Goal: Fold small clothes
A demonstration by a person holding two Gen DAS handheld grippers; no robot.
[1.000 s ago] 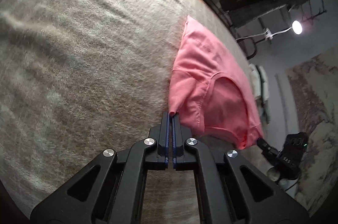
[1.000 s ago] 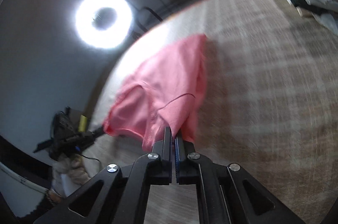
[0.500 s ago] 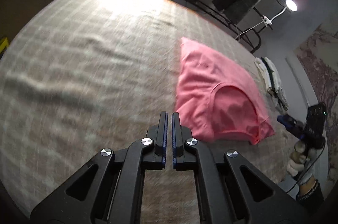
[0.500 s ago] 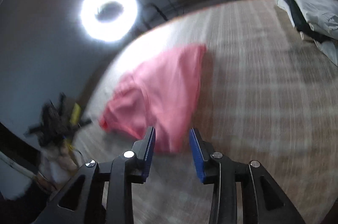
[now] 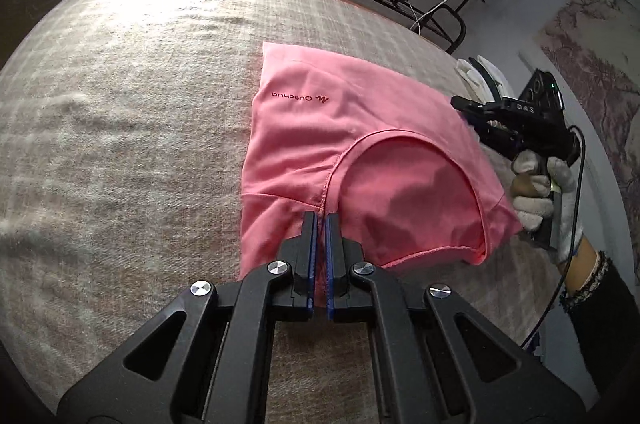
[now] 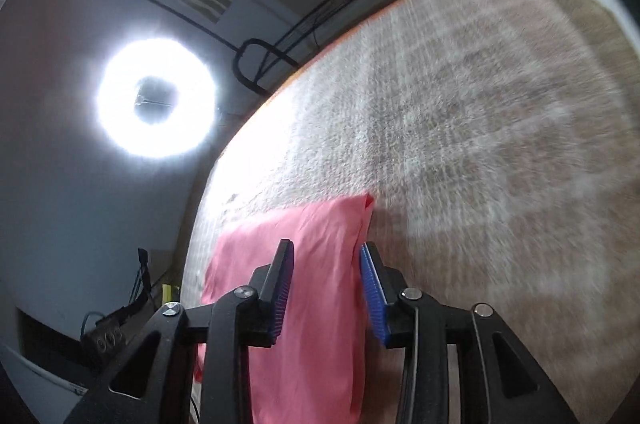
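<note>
Pink garment (image 5: 352,144): lying flat on the checked blanket (image 5: 120,128), and where half a second ago your left gripper (image 5: 320,220) hung clear of it, the near-shut jaws now meet its neckline seam. Right view: your right gripper (image 6: 326,278) has stayed wide open since letting go, now straddling the garment's side edge, ready for the next fold.

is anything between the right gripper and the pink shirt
Nothing visible. The right gripper hangs open directly over the pink shirt, its fingers straddling the cloth's edge. Only the plaid blanket lies around it.
</note>
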